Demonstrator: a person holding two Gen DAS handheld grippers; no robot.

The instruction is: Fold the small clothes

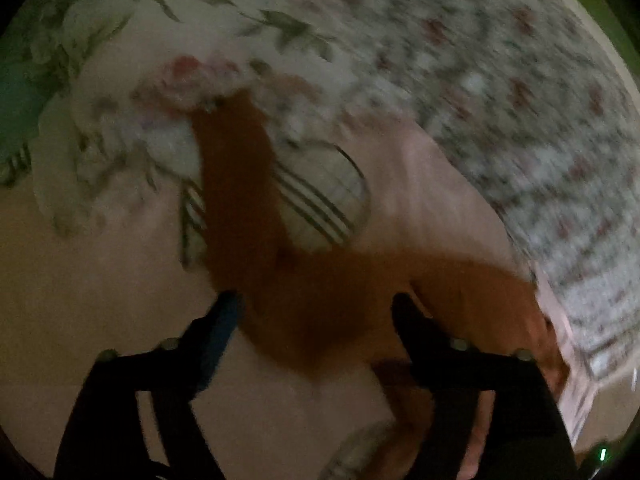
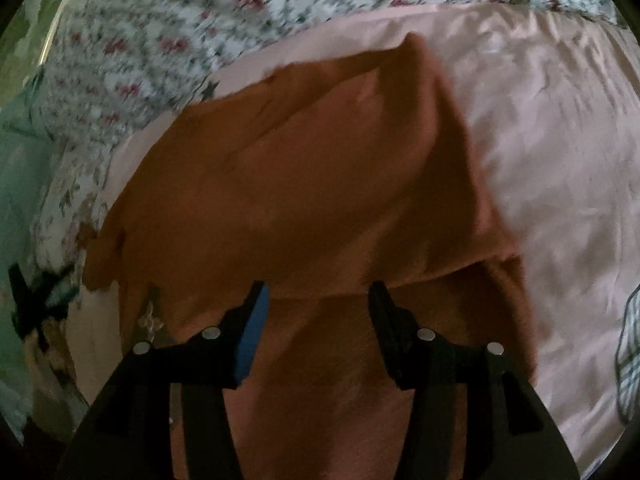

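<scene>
1 orange garment (image 2: 304,168), 2 open grippers

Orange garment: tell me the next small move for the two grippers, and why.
Probably lower the right gripper and close it on the folded edge of the orange garment just ahead of its fingertips. Both grippers are open with nothing gripped, and the cloth lies in uneven layers on the pink sheet. The left gripper hovers open over a narrow strip of it; both views are blurred.
</scene>
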